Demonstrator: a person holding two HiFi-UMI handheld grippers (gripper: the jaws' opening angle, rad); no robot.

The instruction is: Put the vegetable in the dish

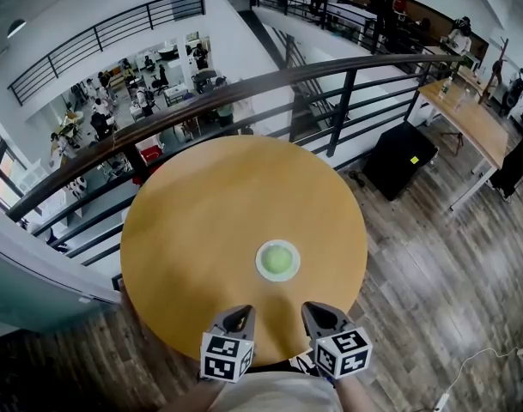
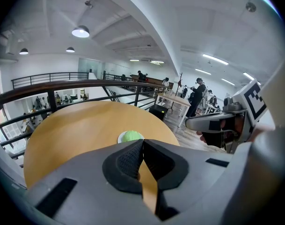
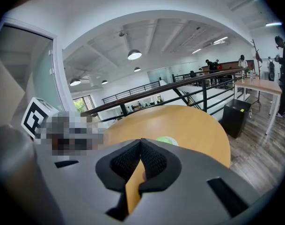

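Green vegetable [image 1: 278, 259] sitting in white dish [image 1: 262, 268], task seeming done; left gripper [image 1: 239, 318], right gripper [image 1: 320, 317] hovering at table [image 1: 201, 221] edge, jaws closed, empty. Next calling only for withdrawing.

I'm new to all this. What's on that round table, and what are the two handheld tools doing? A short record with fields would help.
Table: round, wooden top, beside a railing
Dish: small, white, near the table's front edge
Vegetable: green, rounded, lying in the dish
Left gripper: jaws together, nothing held, short of the dish
Right gripper: jaws together, nothing held, short of the dish
Task state: vegetable is in the dish
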